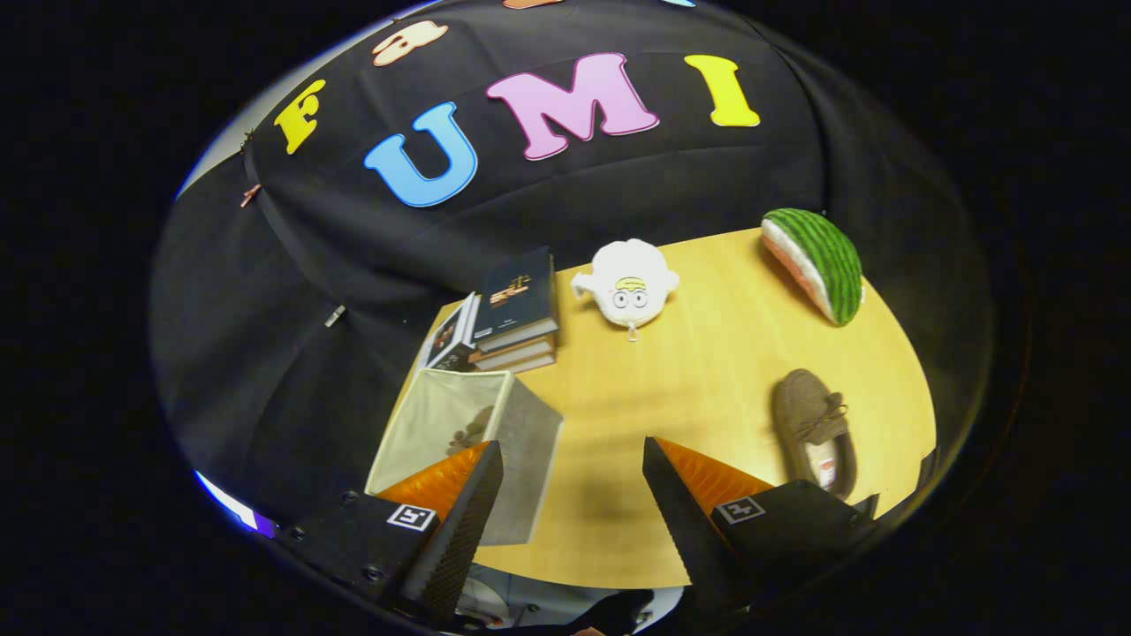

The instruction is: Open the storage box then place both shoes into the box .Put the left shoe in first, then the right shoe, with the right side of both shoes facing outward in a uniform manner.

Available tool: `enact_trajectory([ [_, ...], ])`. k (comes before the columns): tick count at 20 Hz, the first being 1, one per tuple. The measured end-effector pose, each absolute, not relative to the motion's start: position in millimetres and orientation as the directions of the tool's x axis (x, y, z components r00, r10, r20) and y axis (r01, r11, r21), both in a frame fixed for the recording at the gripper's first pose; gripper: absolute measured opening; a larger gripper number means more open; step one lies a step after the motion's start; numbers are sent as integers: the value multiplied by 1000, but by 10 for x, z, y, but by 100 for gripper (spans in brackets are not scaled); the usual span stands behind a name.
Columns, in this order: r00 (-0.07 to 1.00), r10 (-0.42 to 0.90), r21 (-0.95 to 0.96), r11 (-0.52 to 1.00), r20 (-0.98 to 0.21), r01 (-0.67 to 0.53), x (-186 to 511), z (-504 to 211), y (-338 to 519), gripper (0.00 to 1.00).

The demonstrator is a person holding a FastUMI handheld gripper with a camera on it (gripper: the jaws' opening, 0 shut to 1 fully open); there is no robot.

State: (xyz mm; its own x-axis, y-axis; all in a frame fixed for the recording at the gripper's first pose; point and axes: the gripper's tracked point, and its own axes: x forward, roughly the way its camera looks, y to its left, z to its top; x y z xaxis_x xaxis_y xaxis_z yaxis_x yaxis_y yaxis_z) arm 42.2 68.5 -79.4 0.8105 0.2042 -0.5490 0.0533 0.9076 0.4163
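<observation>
The storage box is grey cloth with a pale lining, open at the top, and one shoe lies dark inside it. The second shoe is brown, with a small bow, on the wooden table. The gripper is open and holds nothing; the box stands by its left finger, the brown shoe just beyond the right one.
</observation>
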Motion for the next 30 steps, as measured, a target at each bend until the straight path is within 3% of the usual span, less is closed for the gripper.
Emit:
enact_trajectory([
  [5, 810, 100, 285, 955, -578, 85, 77, -1215, -258, 98],
  [16, 704, 34, 131, 988, -709, 85, -61, -2432, -1515, 99],
  [22, 640, 37, 76, 997, -767, 33, 153, -2878, -1690, 99],
  [30, 576, 40, 118, 988, -817, 99, 372, -3158, -1746, 99],
])
